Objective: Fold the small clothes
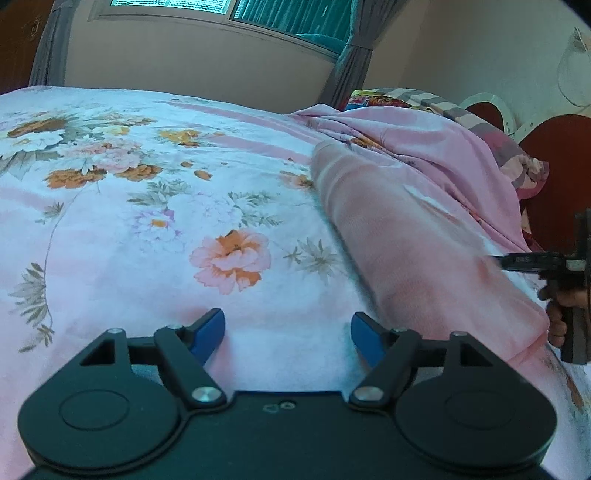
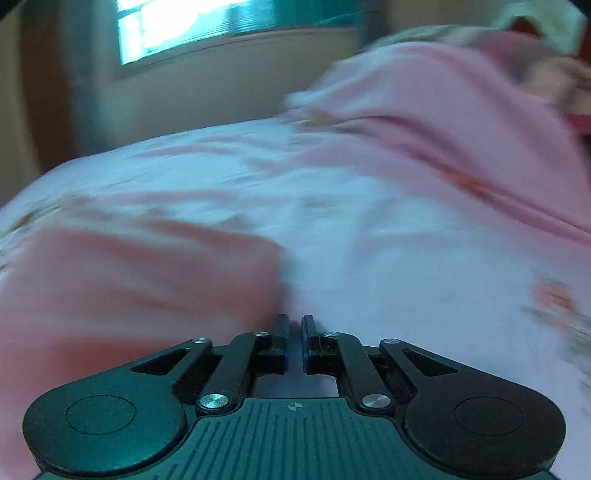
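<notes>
A small salmon-pink garment [image 1: 406, 236] lies folded in a long strip on the floral bedsheet [image 1: 147, 206], to the right of my left gripper [image 1: 288, 332]. The left gripper is open and empty, low over the sheet. The right gripper [image 1: 498, 260] shows at the far right of the left wrist view, its tips over the garment's right side. In the blurred right wrist view the right gripper [image 2: 294, 326] has its jaws nearly together with nothing visible between them, and the garment [image 2: 140, 280] lies just to its left.
A crumpled pink blanket [image 1: 424, 147] and patterned pillows [image 1: 517, 162] lie at the head of the bed on the right. A red headboard [image 1: 557, 158], a wall with a window [image 1: 229, 11] and grey curtains [image 1: 351, 66] stand behind.
</notes>
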The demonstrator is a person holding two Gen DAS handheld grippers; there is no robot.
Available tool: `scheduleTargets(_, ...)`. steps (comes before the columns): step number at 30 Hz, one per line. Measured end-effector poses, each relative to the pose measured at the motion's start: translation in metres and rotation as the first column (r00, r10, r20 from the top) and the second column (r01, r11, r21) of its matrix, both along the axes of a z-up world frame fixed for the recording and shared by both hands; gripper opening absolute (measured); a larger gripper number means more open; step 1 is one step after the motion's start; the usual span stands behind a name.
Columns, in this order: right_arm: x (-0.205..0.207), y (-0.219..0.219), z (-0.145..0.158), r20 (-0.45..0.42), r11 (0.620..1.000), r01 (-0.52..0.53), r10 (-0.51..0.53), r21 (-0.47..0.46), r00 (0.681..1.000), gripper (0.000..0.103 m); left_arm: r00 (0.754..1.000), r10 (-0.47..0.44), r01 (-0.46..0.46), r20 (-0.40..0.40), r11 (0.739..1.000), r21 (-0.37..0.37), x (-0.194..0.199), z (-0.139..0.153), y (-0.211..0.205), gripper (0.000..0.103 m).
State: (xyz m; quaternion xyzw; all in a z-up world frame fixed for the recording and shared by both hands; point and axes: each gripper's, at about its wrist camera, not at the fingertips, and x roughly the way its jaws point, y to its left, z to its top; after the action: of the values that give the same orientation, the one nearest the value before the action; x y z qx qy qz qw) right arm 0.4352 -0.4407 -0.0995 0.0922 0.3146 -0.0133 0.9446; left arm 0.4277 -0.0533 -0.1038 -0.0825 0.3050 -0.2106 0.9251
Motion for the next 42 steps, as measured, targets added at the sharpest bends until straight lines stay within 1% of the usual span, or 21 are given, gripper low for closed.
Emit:
scheduleTargets(3, -0.044, -0.021, 0.014, 0.069, 0.976, -0.019, 0.004, 0.215, 0.998, 0.005, 0.999, 0.000, 0.002, 0.035, 0.999, -0.043, -0.011, 0.010, 0.004, 0.073)
scheduleTargets(6, -0.091, -0.014, 0.025, 0.110, 0.966, -0.093, 0.069, 0.239, 0.992, 0.018, 0.998, -0.049, 0.052, 0.049, 0.997, -0.061, -0.021, 0.014, -0.007, 0.073)
scheduleTargets(8, -0.109, -0.003, 0.025, 0.150, 0.964, -0.135, 0.102, 0.227, 0.983, 0.069, 0.996, -0.081, 0.083, 0.042, 0.995, -0.046, -0.023, 0.010, -0.020, 0.073)
scheduleTargets(10, -0.111, 0.018, 0.021, 0.154, 0.962, -0.199, 0.172, 0.189, 0.973, 0.065, 0.995, -0.096, 0.096, 0.000, 0.995, 0.004, -0.022, 0.001, -0.034, 0.074)
scheduleTargets(11, -0.104, 0.026, 0.012, 0.073, 0.973, -0.184, 0.175, 0.139, 0.982, 0.041, 0.995, -0.099, 0.099, -0.009, 0.993, 0.061, -0.021, -0.001, -0.041, 0.075)
scheduleTargets(12, -0.092, 0.033, -0.002, -0.049, 0.982, -0.165, 0.170, 0.090, 0.984, 0.040, 0.995, -0.104, 0.105, -0.010, 0.991, 0.089, -0.021, 0.001, -0.045, 0.075)
scheduleTargets(15, -0.094, 0.026, 0.002, -0.020, 0.987, -0.133, 0.135, 0.096, 0.991, 0.036, 0.991, -0.133, 0.130, 0.004, 0.979, 0.159, -0.024, 0.018, -0.047, 0.073)
scheduleTargets(17, -0.104, 0.027, 0.022, 0.054, 0.993, -0.114, 0.112, 0.032, 0.992, 0.003, 0.989, -0.144, 0.133, 0.045, 0.973, 0.191, -0.030, 0.024, -0.041, 0.073)
scheduleTargets(18, -0.105, 0.025, 0.028, 0.068, 0.992, -0.119, 0.115, 0.049, 0.991, 0.003, 0.987, -0.148, 0.134, 0.055, 0.971, 0.198, -0.031, 0.026, -0.038, 0.073)
scheduleTargets(21, -0.101, 0.023, 0.038, 0.094, 0.979, -0.165, 0.155, 0.116, 0.983, 0.003, 0.991, -0.126, 0.117, 0.045, 0.979, 0.169, -0.029, 0.022, -0.028, 0.074)
scheduleTargets(23, -0.091, 0.029, 0.023, 0.021, 0.978, -0.171, 0.170, 0.117, 0.985, 0.027, 0.995, -0.103, 0.100, 0.006, 0.984, 0.150, -0.021, 0.015, -0.027, 0.073)
scheduleTargets(25, -0.078, 0.036, -0.001, -0.105, 0.980, -0.189, 0.195, 0.065, 0.975, 0.030, 0.996, -0.086, 0.087, -0.015, 0.976, 0.198, -0.013, 0.014, -0.030, 0.075)
scheduleTargets(27, -0.081, 0.028, 0.012, -0.057, 0.981, -0.173, 0.179, 0.093, 0.982, 0.030, 0.995, -0.098, 0.094, 0.025, 0.987, 0.133, -0.009, 0.028, -0.023, 0.074)
scheduleTargets(28, -0.085, 0.023, 0.022, 0.006, 0.982, -0.161, 0.161, 0.103, 0.987, 0.037, 0.993, -0.106, 0.102, 0.049, 0.991, 0.085, -0.004, 0.035, -0.019, 0.074)
scheduleTargets(29, -0.086, 0.016, 0.031, 0.064, 0.979, -0.148, 0.140, 0.139, 0.988, 0.062, 0.992, -0.110, 0.105, 0.065, 0.992, 0.067, 0.002, 0.041, -0.018, 0.074)
scheduleTargets(30, -0.081, 0.005, 0.036, 0.084, 0.969, -0.144, 0.129, 0.199, 0.988, 0.071, 0.991, -0.109, 0.104, 0.078, 0.992, 0.070, 0.010, 0.045, -0.021, 0.074)
scheduleTargets(32, -0.062, -0.006, 0.036, 0.076, 0.949, -0.129, 0.112, 0.288, 0.991, 0.073, 0.991, -0.120, 0.118, 0.056, 0.992, 0.040, 0.031, 0.050, -0.030, 0.074)
scheduleTargets(35, -0.045, -0.012, 0.034, 0.094, 0.949, -0.122, 0.099, 0.290, 0.991, 0.072, 0.985, -0.168, 0.165, -0.035, 0.983, -0.086, 0.067, 0.049, -0.042, 0.075)
scheduleTargets(37, -0.033, -0.011, 0.026, 0.082, 0.940, -0.124, 0.103, 0.318, 0.991, 0.072, 0.985, -0.160, 0.160, -0.069, 0.987, -0.014, 0.091, 0.035, -0.062, 0.081)
scheduleTargets(39, -0.016, -0.015, 0.005, 0.007, 0.951, -0.118, 0.121, 0.285, 0.993, 0.072, 0.974, -0.158, 0.167, -0.161, 0.985, 0.039, 0.115, 0.001, -0.083, 0.100)
scheduleTargets(42, -0.016, -0.019, -0.010, -0.009, 0.947, -0.094, 0.101, 0.307, 0.995, 0.072, 0.968, -0.155, 0.170, -0.199, 0.984, 0.059, 0.123, 0.019, -0.094, 0.099)
